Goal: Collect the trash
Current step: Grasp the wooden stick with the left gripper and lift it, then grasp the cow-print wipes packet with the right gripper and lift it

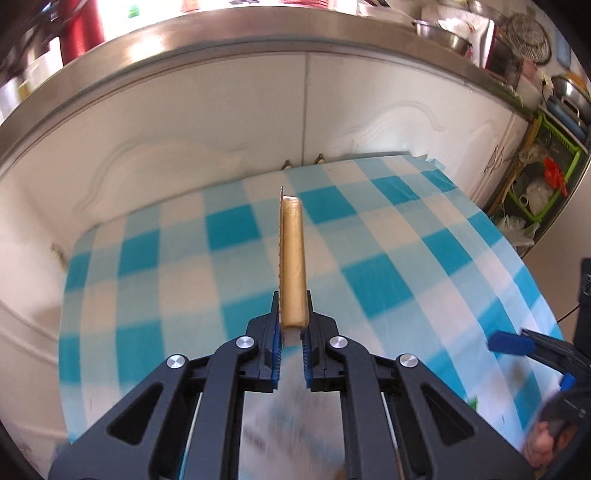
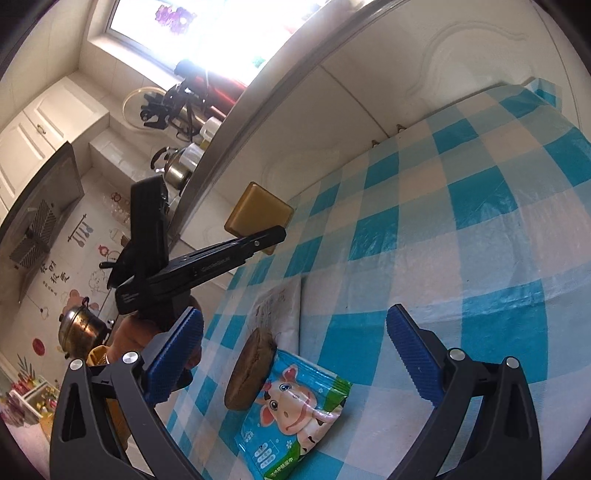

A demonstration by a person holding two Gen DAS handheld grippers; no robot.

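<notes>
My left gripper point(image 1: 291, 332) is shut on a flat tan-gold wrapped snack point(image 1: 292, 266), held edge-on above the blue-and-white checked tablecloth point(image 1: 388, 280). In the right wrist view the same snack point(image 2: 258, 212) shows as a gold square at the tip of the left gripper point(image 2: 271, 240), lifted over the table's left edge. My right gripper point(image 2: 295, 354) is open and empty, above a round brown cake point(image 2: 249, 369) and a blue-green packet with a cartoon cow point(image 2: 291, 410). A white printed wrapper point(image 2: 280, 306) lies just beyond them.
White cabinet doors point(image 1: 221, 122) under a steel counter edge point(image 1: 258, 33) stand right behind the table. A green rack point(image 1: 546, 162) with bags stands at the right. The floor and a pot point(image 2: 79, 328) lie to the table's left.
</notes>
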